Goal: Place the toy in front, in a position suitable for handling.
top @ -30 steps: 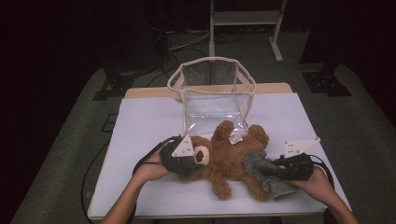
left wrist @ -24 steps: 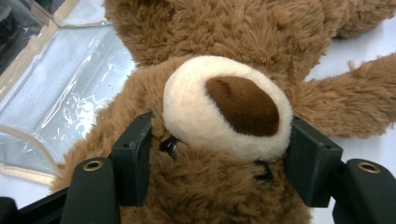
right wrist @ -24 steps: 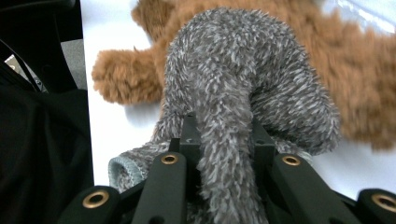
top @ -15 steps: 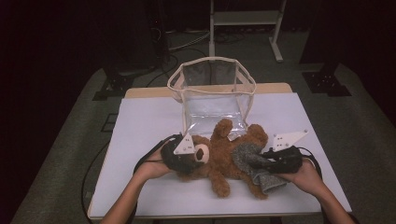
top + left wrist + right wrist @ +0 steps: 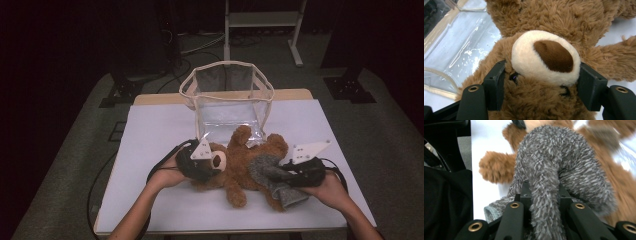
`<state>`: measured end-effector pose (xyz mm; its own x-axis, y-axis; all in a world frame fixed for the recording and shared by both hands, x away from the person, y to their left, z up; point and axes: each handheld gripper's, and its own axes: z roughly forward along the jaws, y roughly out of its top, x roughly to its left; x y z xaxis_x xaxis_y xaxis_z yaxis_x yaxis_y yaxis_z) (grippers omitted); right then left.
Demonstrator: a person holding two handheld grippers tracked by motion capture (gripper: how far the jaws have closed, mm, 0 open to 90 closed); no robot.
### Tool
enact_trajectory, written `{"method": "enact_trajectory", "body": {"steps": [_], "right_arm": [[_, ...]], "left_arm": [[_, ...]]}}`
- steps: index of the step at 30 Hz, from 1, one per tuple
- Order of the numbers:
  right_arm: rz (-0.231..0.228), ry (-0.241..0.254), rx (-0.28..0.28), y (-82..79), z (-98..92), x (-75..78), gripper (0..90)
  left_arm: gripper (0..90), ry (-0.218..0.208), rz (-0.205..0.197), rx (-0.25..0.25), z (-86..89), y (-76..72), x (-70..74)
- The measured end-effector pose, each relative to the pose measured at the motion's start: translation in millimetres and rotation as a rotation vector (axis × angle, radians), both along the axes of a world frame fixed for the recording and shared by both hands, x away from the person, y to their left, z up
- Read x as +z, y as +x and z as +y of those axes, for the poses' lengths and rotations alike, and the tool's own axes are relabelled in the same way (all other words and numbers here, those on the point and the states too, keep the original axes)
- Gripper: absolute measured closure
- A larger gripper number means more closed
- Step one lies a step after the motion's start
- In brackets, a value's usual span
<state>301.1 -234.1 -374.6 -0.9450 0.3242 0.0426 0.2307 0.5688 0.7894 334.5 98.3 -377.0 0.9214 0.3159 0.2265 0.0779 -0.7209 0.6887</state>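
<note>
Though both claws grip, teddy bear [image 5: 235, 172] bears no legible label.

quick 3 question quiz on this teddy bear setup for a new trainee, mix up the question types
1. True or false: the left gripper has its jaws on either side of the teddy bear's head.
2. What does the right gripper pinch? A) a grey fuzzy sock B) the clear bag's rim C) a cable
3. Fill in: behind the bear on the table stands an open clear ____.

Key:
1. True
2. A
3. bag
</note>
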Motion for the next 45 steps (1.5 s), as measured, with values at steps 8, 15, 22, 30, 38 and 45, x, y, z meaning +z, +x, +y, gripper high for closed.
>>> {"method": "enact_trajectory", "body": {"steps": [8,15,22,30,38,45], "right_arm": [[-0.012,0.005,0.048,6.7,22.4,-0.7,73.3],[0.04,0.003,-0.03,-3.4,-16.2,-17.5,73.3],[0.034,0.004,-0.051,-3.1,-22.8,-15.8,73.4],[-0.006,0.019,-0.003,9.6,7.7,-0.5,73.4],[-0.054,0.001,0.104,11.5,54.3,9.1,73.3],[-0.026,-0.02,0.098,6.5,44.9,-0.4,73.5]], "left_arm": [[33.0,-0.019,0.024,0.019,3.4,4.9,-0.9],[33.2,-0.024,0.023,0.022,2.8,3.3,-0.4],[33.4,-0.001,0.015,0.007,-1.2,2.8,1.1],[33.7,0.014,-0.005,-0.007,-3.3,-5.1,0.3],[33.6,-0.001,0.002,-0.001,-1.6,-3.0,-0.2],[33.6,-0.037,0.019,-0.002,5.3,-0.9,-2.0]]}}
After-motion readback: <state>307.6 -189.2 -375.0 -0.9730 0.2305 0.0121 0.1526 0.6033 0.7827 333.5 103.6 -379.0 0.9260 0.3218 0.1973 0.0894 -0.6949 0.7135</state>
